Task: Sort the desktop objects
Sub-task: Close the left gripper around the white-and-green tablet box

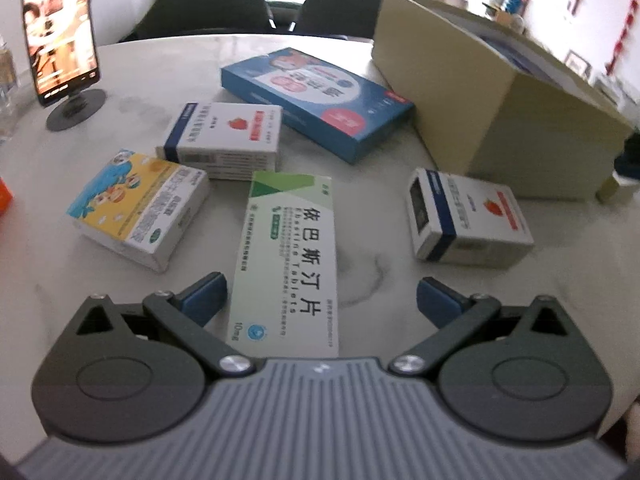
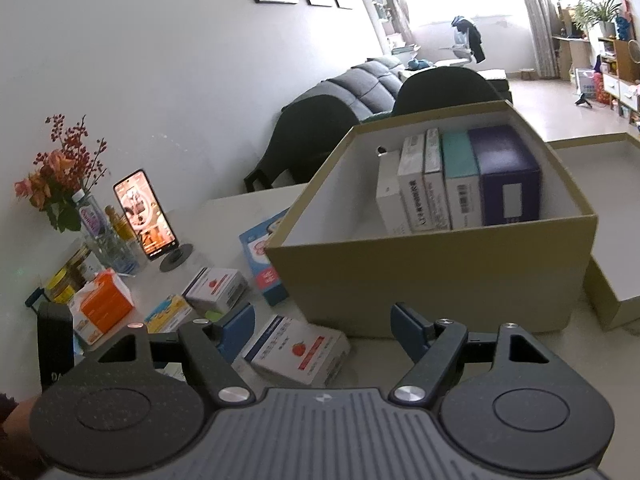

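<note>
Between my left gripper's (image 1: 320, 294) spread fingers lies the green tablet box (image 1: 290, 260), flat, long axis running near to far, nearer the left finger. Beyond lie a yellow box (image 1: 140, 208), two strawberry boxes (image 1: 228, 140) and a blue box (image 1: 316, 100). My right gripper (image 2: 322, 330), also spread, faces the part-filled cardboard box (image 2: 432, 272), far right.

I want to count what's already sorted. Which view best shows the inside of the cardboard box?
The right wrist view: it looks down into the cardboard box, showing five packs upright in a row. The left wrist view shows only its outer wall.
</note>
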Action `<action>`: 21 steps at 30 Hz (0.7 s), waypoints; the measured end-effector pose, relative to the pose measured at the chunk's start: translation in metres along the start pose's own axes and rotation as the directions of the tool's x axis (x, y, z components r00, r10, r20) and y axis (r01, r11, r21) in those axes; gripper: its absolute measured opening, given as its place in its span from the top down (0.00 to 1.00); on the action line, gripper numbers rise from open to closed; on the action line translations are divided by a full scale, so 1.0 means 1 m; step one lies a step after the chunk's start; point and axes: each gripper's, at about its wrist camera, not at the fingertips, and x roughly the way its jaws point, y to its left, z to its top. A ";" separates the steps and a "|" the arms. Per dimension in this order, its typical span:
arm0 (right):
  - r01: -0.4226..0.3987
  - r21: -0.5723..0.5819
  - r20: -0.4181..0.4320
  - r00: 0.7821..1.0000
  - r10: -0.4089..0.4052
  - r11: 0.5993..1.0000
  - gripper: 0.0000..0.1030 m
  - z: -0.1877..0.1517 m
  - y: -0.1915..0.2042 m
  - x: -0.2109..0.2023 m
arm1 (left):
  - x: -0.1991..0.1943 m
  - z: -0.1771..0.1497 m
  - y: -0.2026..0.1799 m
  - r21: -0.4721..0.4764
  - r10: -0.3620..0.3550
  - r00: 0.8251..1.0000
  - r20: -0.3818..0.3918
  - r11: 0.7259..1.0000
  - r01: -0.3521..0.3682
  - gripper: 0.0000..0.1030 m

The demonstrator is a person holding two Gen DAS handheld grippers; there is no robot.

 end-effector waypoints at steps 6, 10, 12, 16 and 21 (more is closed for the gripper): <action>-0.031 0.007 -0.031 0.999 0.031 0.999 0.22 -0.003 0.003 0.007 | -0.004 -0.001 0.005 -0.035 -0.007 1.000 0.024 0.999 0.008 0.07; -0.048 0.013 -0.056 0.997 0.049 0.999 0.22 -0.005 0.007 0.013 | -0.008 -0.003 0.006 -0.036 0.004 0.999 0.034 0.999 -0.003 0.14; -0.054 0.009 -0.068 0.996 0.055 0.998 0.22 -0.006 0.010 0.016 | -0.009 -0.003 0.007 -0.034 0.010 0.999 0.038 0.999 -0.009 0.18; -0.063 -0.003 -0.085 0.994 0.062 0.998 0.22 -0.008 0.016 0.020 | -0.011 -0.003 0.014 -0.056 0.013 0.999 0.051 0.998 -0.010 0.36; -0.077 0.000 -0.103 0.992 0.077 0.997 0.22 -0.008 0.020 0.024 | -0.014 -0.004 0.024 -0.100 -0.003 0.998 0.069 0.995 0.010 0.51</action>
